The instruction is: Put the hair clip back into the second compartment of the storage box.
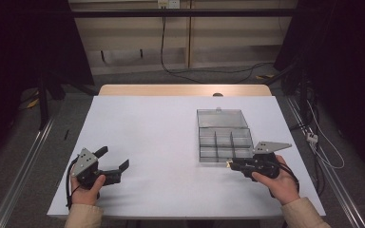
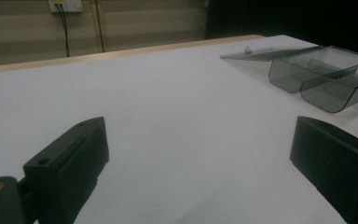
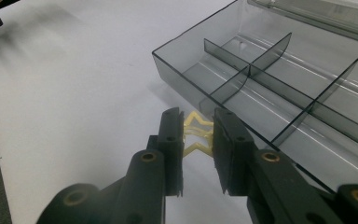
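Gripping unmarked yellow star [image 3: 196, 135]

Glossy clear-plastic box [image 3: 279, 88] (matt table [image 1: 147, 137])

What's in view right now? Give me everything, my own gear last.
star piece: 1, pale yellow, clamped between the right gripper's jaws beside the box's near wall
compartment box: 1, clear smoky grey, lid open, table's right half
table: 1, white top
wall socket: 1, white, back wall
left gripper: 1, black, open, table's left
right gripper: 1, black, shut on the star piece
hands: 2, near edge
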The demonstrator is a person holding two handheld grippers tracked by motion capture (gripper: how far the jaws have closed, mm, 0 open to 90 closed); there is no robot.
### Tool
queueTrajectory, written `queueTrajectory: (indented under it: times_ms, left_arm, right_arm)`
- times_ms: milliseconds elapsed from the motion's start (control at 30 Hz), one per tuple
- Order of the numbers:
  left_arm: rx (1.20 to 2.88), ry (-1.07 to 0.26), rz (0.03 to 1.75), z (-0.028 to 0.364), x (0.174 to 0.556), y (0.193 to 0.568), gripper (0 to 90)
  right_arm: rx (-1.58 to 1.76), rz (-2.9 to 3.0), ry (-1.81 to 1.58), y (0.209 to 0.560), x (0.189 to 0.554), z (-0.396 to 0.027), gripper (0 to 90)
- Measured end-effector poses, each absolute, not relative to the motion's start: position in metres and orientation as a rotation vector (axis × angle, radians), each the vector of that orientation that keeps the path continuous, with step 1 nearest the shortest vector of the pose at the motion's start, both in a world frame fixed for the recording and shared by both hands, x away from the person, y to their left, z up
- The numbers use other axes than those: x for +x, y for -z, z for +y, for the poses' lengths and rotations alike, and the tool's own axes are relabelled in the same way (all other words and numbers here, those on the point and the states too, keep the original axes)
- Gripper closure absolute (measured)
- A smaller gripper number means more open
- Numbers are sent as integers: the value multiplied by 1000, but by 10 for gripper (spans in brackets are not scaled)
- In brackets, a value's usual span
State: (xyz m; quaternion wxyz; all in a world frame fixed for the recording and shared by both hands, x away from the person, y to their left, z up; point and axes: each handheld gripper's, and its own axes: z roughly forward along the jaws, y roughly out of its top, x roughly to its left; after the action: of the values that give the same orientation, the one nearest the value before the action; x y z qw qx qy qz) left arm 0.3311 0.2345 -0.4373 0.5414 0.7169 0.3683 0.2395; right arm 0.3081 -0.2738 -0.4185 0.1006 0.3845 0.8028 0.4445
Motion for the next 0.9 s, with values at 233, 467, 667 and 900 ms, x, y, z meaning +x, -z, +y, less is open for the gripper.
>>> queueTrajectory:
  times_ms: [233, 467, 667, 900]
  left_arm:
    - [1703, -569, 875, 234, 331, 437, 42]
    - [1706, -569, 871, 234, 331, 437, 42]
    - [1706, -570, 874, 235, 331, 437, 43]
    - [1705, -569, 873, 235, 331, 437, 43]
  right_arm:
    - [1131, 2366, -1319, 414, 312, -273, 739]
    - [1130, 2358, -1325, 410, 316, -274, 739]
    - [1135, 2350, -1323, 408, 319, -275, 739]
    - [1130, 2341, -1323, 405, 324, -274, 739]
